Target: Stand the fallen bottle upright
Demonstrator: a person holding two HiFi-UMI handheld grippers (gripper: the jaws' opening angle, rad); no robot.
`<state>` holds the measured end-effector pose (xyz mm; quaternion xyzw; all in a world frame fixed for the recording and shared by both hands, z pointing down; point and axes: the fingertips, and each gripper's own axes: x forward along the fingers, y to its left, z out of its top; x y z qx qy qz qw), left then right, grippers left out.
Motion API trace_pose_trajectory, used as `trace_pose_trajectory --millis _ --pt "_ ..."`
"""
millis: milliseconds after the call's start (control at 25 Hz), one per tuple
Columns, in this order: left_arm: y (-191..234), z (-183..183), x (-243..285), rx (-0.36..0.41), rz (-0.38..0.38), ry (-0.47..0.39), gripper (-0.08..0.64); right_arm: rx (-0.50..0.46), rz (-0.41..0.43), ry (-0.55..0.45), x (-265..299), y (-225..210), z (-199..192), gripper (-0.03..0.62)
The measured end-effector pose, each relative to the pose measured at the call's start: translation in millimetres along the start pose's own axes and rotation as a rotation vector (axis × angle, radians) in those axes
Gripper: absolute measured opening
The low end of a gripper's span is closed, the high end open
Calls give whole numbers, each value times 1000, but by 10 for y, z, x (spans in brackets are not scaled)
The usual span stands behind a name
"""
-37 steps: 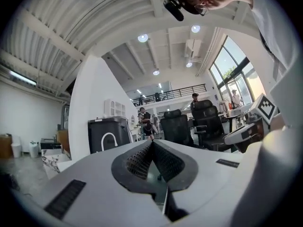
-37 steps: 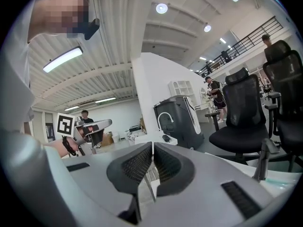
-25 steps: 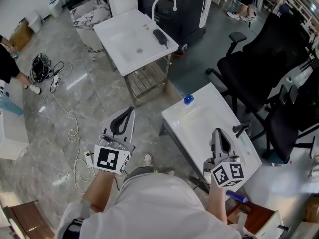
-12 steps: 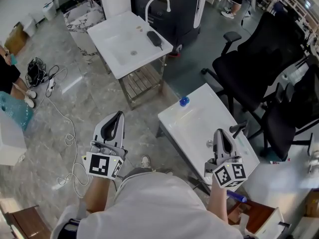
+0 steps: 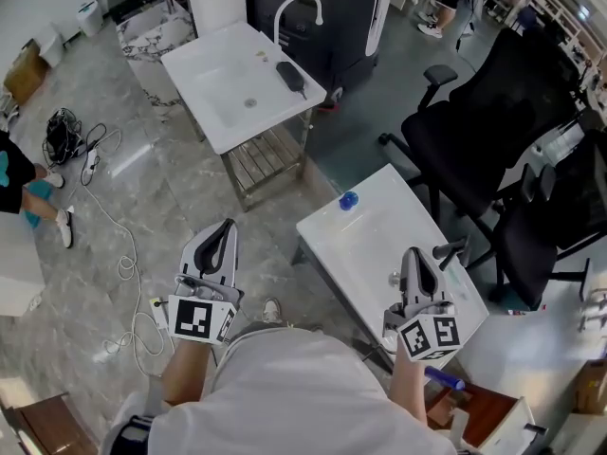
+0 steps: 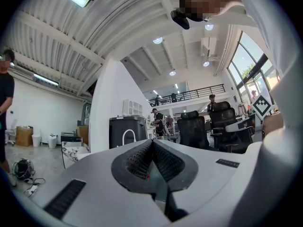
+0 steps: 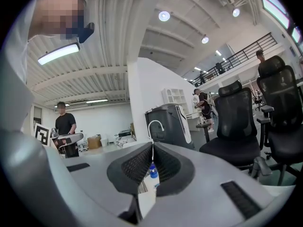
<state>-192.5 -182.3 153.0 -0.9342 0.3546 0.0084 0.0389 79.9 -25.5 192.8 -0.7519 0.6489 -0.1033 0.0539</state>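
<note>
A small clear bottle with a blue cap (image 5: 348, 200) is at the far corner of the near white sink-top table (image 5: 375, 254). In the right gripper view the bottle (image 7: 152, 170) shows through the slit under the jaws, cap uppermost. My right gripper (image 5: 412, 251) hovers over the table's near part, well short of the bottle, shut and empty (image 7: 152, 144). My left gripper (image 5: 226, 224) is over the floor to the left of the table, also shut with nothing in it (image 6: 152, 141).
A black tap (image 5: 453, 247) sits on the near table's right side. A second white sink table (image 5: 223, 93) with a white tap (image 5: 294, 8) stands farther off. Black office chairs (image 5: 493, 131) crowd the right. Cables (image 5: 81, 140) and a person's legs (image 5: 28, 188) are on the floor at left.
The head view has shifted a little, so the tables sit further left in the picture. Both grippers stay shut and nearly still. The person at the left edge has walked on.
</note>
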Motion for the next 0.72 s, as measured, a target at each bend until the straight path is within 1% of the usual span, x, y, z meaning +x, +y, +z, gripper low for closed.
trace_pose_trajectory --millis 200,360,720 --pt "59 6 66 -4 -2 -12 17 1 -9 9 42 36 -18 38" --pt "92 -28 75 -11 -12 -8 17 -5 1 3 80 99 -13 38" --pt "203 -77 67 -19 -17 -1 17 20 10 19 189 267 -88 38"
